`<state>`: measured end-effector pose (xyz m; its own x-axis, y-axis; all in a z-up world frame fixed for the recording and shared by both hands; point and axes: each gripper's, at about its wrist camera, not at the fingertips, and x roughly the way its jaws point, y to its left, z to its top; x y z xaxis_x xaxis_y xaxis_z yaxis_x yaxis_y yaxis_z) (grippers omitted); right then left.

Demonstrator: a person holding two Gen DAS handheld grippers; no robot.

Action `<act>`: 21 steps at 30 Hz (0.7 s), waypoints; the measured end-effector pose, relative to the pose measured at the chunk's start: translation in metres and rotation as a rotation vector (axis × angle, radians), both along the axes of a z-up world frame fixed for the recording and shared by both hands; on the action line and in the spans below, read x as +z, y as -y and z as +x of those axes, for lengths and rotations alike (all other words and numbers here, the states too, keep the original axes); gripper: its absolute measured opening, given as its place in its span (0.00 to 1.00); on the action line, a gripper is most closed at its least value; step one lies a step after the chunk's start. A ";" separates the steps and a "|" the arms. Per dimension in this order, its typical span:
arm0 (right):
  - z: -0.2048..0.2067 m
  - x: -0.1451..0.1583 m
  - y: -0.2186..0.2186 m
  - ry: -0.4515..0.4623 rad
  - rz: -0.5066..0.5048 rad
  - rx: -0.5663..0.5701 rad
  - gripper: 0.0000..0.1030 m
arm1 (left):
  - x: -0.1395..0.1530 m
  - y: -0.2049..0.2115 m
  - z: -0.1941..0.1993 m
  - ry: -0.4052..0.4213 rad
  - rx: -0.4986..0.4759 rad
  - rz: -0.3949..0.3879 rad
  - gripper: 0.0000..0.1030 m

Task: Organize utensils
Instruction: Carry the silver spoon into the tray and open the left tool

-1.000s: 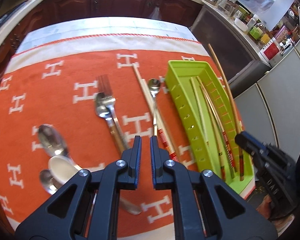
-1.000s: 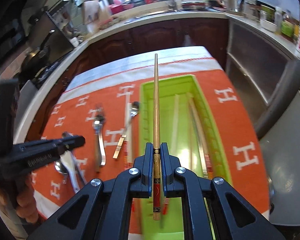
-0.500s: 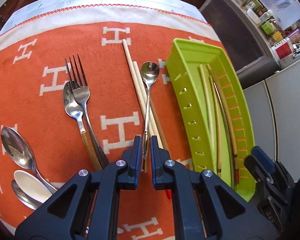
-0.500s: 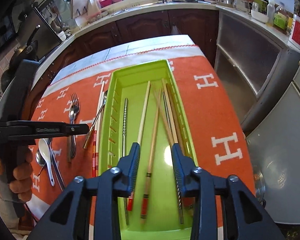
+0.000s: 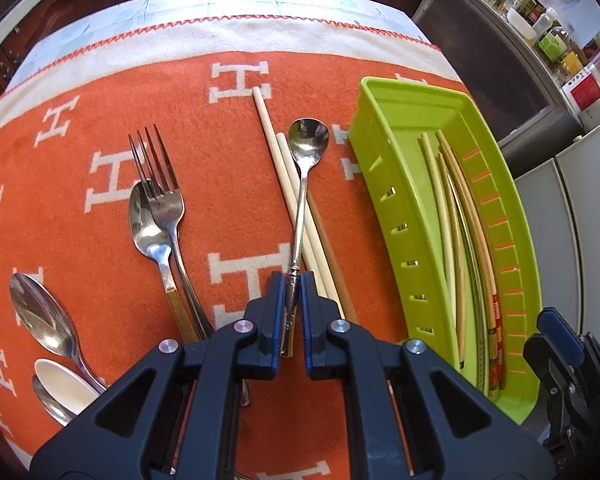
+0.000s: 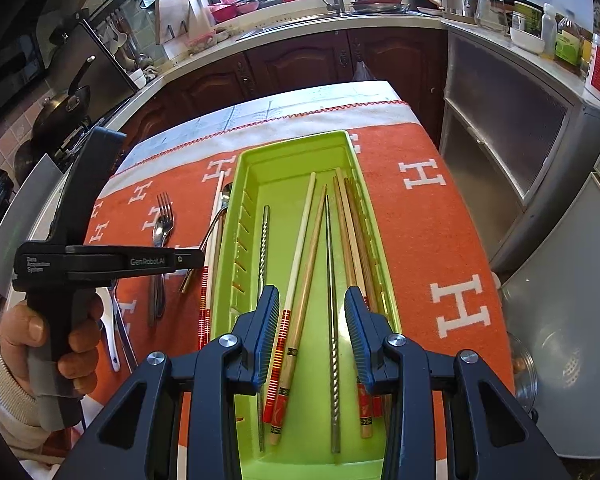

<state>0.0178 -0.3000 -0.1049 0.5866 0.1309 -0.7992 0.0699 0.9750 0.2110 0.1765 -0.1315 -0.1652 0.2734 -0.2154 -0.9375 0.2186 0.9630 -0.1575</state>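
My left gripper (image 5: 293, 285) is shut and points steeply down at the orange cloth. The thin handle of a small steel spoon (image 5: 308, 140) shows in the slit between its fingers. That spoon lies across two pale chopsticks (image 5: 280, 168) on the cloth; whether the pads touch the handle I cannot tell. From the right wrist view, the left gripper (image 6: 198, 258) hovers at that handle, left of the green tray (image 6: 230, 272). My right gripper (image 6: 312, 308) stands open over the tray's near end, holding nothing. Several chopsticks (image 6: 300, 248) lie lengthwise in the tray beneath it.
A fork (image 5: 160, 184) lies over a spoon (image 5: 144, 232) left of the small spoon. Two steel spoons (image 5: 40, 312) and a white spoon (image 5: 60, 384) lie at the near left. A red-banded chopstick (image 6: 204, 304) rests beside the tray. Kitchen counters surround the table.
The right gripper opened and the red-ended chopstick it held now lies in the tray. The left gripper sank toward the cloth, ending over the small spoon's handle.
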 end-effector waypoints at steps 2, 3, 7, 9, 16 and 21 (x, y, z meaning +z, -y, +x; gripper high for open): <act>0.000 0.000 -0.001 -0.001 0.003 0.003 0.33 | 0.000 0.003 0.000 0.016 -0.008 0.020 0.05; 0.000 0.000 0.000 -0.001 0.004 0.003 0.33 | 0.000 0.005 0.000 0.023 -0.012 0.025 0.05; 0.001 -0.002 -0.001 -0.005 0.011 0.002 0.33 | 0.000 0.005 0.000 0.045 -0.020 0.027 0.05; 0.001 -0.002 -0.001 -0.006 0.013 0.002 0.33 | 0.000 0.003 -0.001 0.051 -0.017 0.023 0.04; 0.001 0.001 -0.002 0.006 0.018 0.005 0.33 | 0.022 -0.011 -0.017 0.079 0.022 -0.035 0.04; -0.002 0.005 0.000 0.015 0.024 -0.004 0.33 | 0.055 -0.017 -0.032 0.117 0.016 -0.097 0.04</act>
